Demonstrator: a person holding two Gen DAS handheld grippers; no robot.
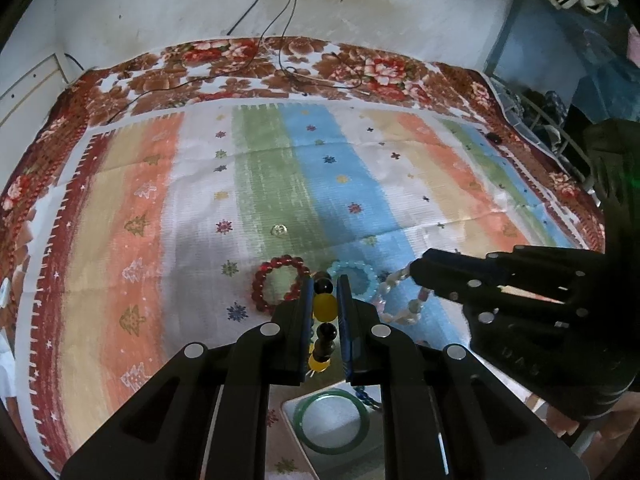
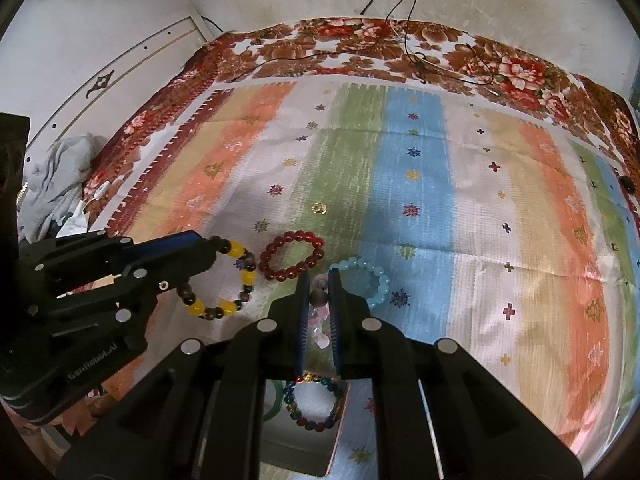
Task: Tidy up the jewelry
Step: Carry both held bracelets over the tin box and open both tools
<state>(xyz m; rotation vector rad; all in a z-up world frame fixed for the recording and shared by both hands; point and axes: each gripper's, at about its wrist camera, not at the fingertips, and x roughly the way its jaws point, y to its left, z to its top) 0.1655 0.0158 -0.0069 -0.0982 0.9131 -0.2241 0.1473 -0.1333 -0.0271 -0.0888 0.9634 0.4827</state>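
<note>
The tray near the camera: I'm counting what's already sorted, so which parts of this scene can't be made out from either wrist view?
- Tray: both views show only a slice between the gripper frames; its full contents stay hidden.
- Green bangle: left wrist view, its sides covered by the left gripper.
- Pink-white bracelet: in the right wrist view mostly hidden inside the right gripper.
- Small clear piece on the cloth: too small to identify.

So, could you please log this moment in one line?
left gripper: shut on yellow-black bracelet | right gripper: shut on pink bracelet | both held above cloth
</note>
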